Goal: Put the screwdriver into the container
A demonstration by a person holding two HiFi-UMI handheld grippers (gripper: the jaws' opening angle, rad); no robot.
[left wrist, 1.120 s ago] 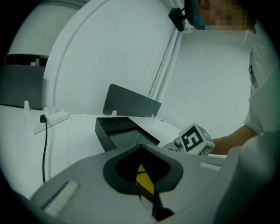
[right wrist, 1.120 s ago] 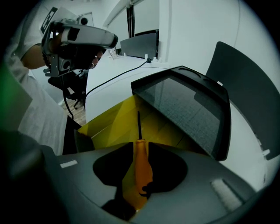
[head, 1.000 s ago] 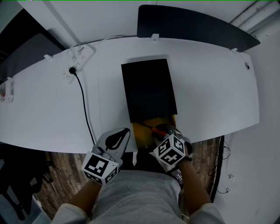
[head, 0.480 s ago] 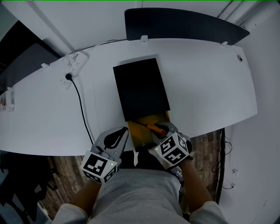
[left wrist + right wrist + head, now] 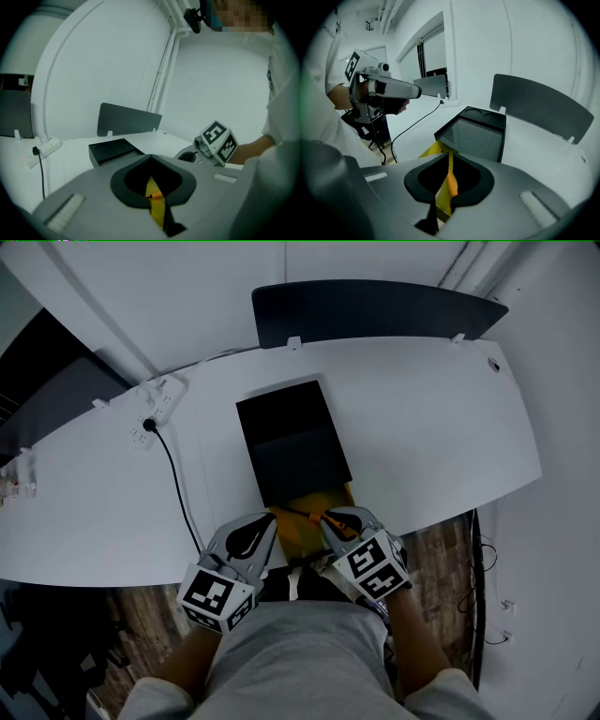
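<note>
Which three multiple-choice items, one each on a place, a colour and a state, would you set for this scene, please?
1. Relative to the black container, the screwdriver is:
A inside it
B at its near end, over the yellow sheet
C behind it

2. The screwdriver's handle is:
A blue
B orange
C green

3. The fingers of the left gripper are:
A together, empty
B spread wide
C clamped on the container

Key:
1 B: the head view shows it over yellow, outside the container.
2 B: orange shows in the head view and the right gripper view.
3 A: the left gripper view shows them together with nothing held.
</note>
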